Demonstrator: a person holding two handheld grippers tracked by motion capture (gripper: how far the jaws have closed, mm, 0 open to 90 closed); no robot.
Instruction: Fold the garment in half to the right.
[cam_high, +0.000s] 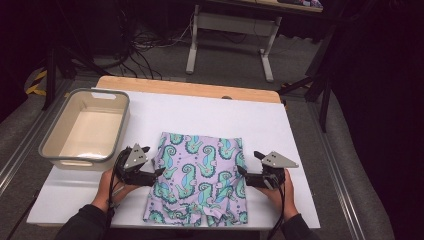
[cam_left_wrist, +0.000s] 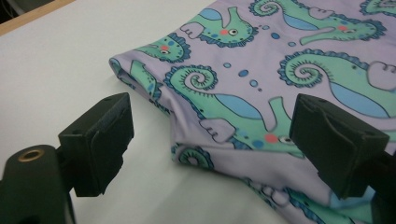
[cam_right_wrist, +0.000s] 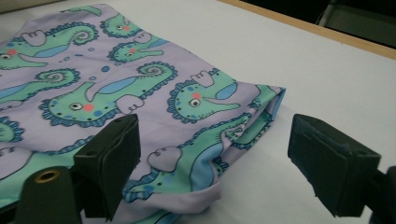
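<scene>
Lilac shorts (cam_high: 200, 175) printed with green seahorses lie flat on the white table cover (cam_high: 225, 115), waistband toward the person. My left gripper (cam_high: 154, 161) is at the shorts' left edge with its jaws wide open. In the left gripper view the folded side edge of the shorts (cam_left_wrist: 280, 56) lies between the jaws of the left gripper (cam_left_wrist: 212, 121), untouched by the pads. My right gripper (cam_high: 248, 163) stands open at the right edge. The right gripper view shows the hem corner of the shorts (cam_right_wrist: 93, 84) inside the gap of the right gripper (cam_right_wrist: 219, 149), not pinched.
An empty beige tub with a grey rim (cam_high: 80, 163) stands at the table's left, just beyond my left gripper. The wooden table edge (cam_high: 190, 87) runs along the back. Cables and a desk frame (cam_high: 230, 25) sit on the floor beyond.
</scene>
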